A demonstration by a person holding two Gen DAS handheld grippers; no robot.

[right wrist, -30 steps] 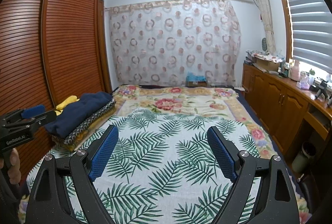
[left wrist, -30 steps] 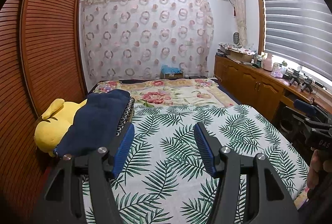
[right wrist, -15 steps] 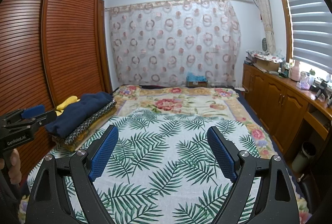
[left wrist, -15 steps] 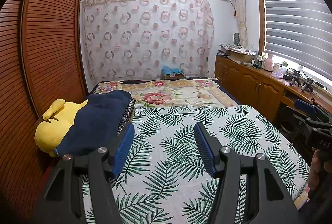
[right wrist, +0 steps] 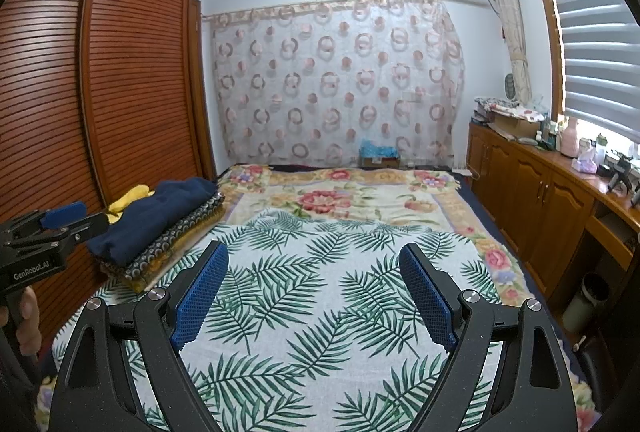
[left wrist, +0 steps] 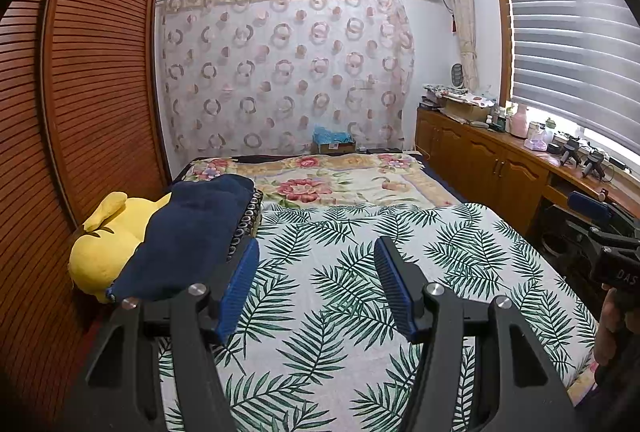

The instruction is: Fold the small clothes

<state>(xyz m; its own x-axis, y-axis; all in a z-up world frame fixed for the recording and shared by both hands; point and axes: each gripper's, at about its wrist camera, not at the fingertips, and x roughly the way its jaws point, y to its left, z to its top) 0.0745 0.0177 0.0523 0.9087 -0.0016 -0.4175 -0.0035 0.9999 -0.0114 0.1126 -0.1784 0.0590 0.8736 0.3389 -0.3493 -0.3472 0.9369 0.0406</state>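
Nothing has moved: folded clothes (left wrist: 192,236) lie left of both fingers (left wrist: 240,284).

Colour and pattern inventory:

- Bed cover (right wrist: 320,292): white ground, green palm-frond print.
- Blanket (right wrist: 340,195) at 12 o'clock of the cover: cream ground, red and pink flowers, yellow-tan border.
- Folded garment (left wrist: 192,232) at 9 o'clock: plain navy blue.
- Cloth under it (right wrist: 180,236): dark ground, small pale ring print; a mustard-yellow layer lies beneath.
- Plush toy (left wrist: 104,248) at 9 o'clock: bright yellow.
- Left gripper (left wrist: 316,264) and right gripper (right wrist: 314,272): black frames, blue ribbed pads (right wrist: 200,296), silver screw heads.
- Curtain (right wrist: 340,79) at 12 o'clock: sheer white, pink-brown rings and dots.
- Wardrobe doors (right wrist: 132,71): red-brown, horizontal slats.
- Cabinets (right wrist: 532,199) at 3 o'clock: honey-brown wood.
- Blind (left wrist: 572,43): grey-white horizontal stripes.
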